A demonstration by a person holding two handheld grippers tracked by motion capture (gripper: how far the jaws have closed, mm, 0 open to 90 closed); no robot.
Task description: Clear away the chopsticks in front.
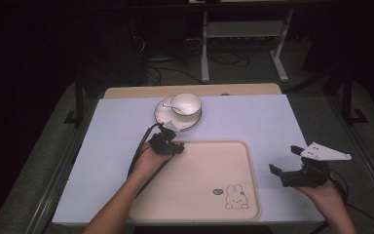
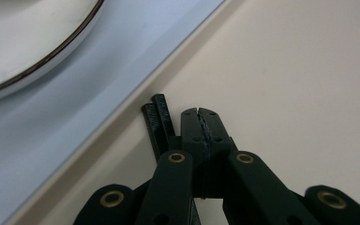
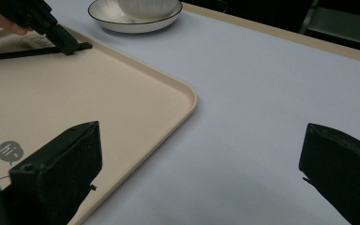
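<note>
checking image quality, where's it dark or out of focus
High view: room beyond the table very dark, tabletop evenly lit. Left gripper view: plate soft, closed jaws sharper, shadow on the tray beside them. Right gripper view: near jaws blurred, bowl sharper.

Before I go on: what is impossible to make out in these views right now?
- Grip: whether the left gripper pinches the black chopsticks; in the left gripper view they run under its body.
- What the bowl holds: the top edge of the right gripper view cuts it off.
- Chopsticks' far end: beyond that view's left edge.
</note>
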